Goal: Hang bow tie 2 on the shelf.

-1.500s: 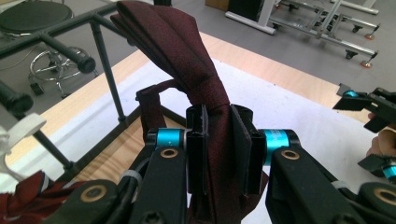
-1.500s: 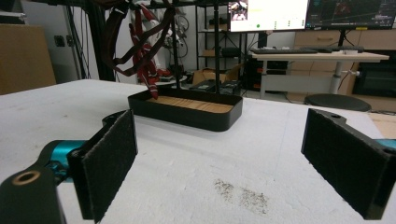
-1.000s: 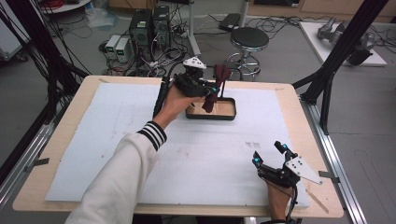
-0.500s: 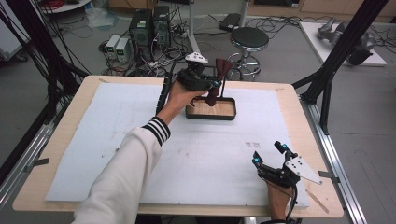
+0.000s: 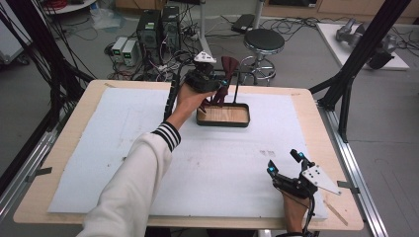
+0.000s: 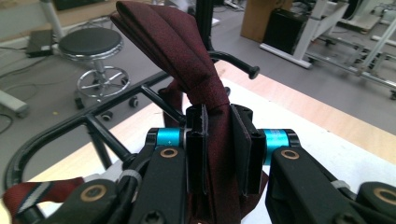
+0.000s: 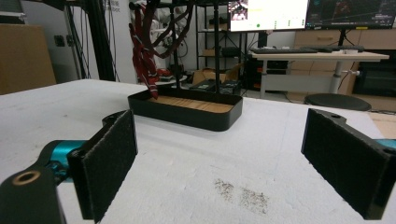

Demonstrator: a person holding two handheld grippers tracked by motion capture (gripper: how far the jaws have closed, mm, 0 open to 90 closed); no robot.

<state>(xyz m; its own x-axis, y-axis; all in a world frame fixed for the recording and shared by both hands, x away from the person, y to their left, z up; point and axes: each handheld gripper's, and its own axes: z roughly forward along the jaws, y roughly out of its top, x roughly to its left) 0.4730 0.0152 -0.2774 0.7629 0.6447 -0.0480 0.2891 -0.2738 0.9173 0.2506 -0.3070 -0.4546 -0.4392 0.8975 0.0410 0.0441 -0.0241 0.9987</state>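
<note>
So we've got the dark red tie [image 6: 187, 60] pinched in our left gripper [image 5: 217, 85], jaws clamped tight on the cloth w/ a folded loop standing up above the pads. It's at the far side of the table [image 5: 296, 106], up by the black rack [image 6: 93, 123] that rises from the wood-bottomed tray [image 5: 223, 116]. Part of the tie hangs down toward the tray's left end; whether the loop is over an arm of the rack yet, we can't tell. Our right gripper [image 5: 286, 165] rests at the near right corner on the white mat [image 5: 99, 148], jaws wide apart, nothing btwn them, well away from the tray.

Step in hand, as we read it: hanging the tie on the rack. Next move prob. needs us to carry the loop over a rack arm [image 6: 233, 63], lower it so the cloth drapes on both sides, then let go w/o dragging it off. The thin slippery cloth could slide, so go slow.
</note>
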